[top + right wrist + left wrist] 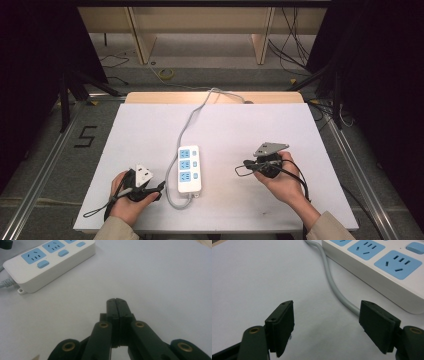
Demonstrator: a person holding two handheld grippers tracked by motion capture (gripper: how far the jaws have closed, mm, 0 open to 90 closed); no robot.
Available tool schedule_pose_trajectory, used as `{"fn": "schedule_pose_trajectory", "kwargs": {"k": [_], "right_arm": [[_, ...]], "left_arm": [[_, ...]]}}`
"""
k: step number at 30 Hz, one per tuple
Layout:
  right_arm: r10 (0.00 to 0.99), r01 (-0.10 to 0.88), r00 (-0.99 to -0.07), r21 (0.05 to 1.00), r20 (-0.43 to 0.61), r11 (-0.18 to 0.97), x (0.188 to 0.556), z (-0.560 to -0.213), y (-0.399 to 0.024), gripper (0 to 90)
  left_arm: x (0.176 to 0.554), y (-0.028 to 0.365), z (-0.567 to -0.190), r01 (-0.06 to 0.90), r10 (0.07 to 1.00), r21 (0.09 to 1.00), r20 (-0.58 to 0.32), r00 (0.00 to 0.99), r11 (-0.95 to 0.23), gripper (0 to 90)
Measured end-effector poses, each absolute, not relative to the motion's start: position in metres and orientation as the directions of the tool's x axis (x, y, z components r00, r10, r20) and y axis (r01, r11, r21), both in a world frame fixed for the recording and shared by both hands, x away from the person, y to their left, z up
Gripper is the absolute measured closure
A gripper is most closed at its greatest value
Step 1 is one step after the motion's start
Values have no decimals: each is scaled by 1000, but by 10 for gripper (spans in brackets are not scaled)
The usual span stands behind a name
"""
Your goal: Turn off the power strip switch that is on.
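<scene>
A white power strip (189,169) with three blue sockets is seen at the centre of the high view, on the white table (150,130), its grey cable (192,117) running toward the top. No container is visible. The left gripper (326,326), lower left, is held with jaws apart; the right gripper (116,305), lower right, has jaws pressed together, empty. Any approach is best made squarely, clear of the cable.

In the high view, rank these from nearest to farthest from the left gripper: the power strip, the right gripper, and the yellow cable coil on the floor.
Measured from the left gripper:
1. Power strip, just to its right at the table's middle.
2. Right gripper, across the strip on the table's right side.
3. Yellow cable coil, on the floor beyond the table's far edge.
</scene>
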State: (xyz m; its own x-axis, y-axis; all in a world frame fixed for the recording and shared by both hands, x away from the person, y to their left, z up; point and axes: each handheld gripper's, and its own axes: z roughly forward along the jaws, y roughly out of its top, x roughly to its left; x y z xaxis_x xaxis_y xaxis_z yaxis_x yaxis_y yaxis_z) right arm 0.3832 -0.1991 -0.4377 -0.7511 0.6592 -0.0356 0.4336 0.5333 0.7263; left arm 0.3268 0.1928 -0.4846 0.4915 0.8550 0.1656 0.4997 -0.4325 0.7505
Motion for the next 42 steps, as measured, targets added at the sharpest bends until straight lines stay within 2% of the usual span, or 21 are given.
{"fn": "schedule_pose_trajectory", "kwargs": {"k": [42], "right_arm": [[639, 436, -769, 705, -32, 560, 395, -434, -174, 900]], "left_arm": [[327, 192, -485, 498, 854, 751, 168, 492, -434, 282]]}}
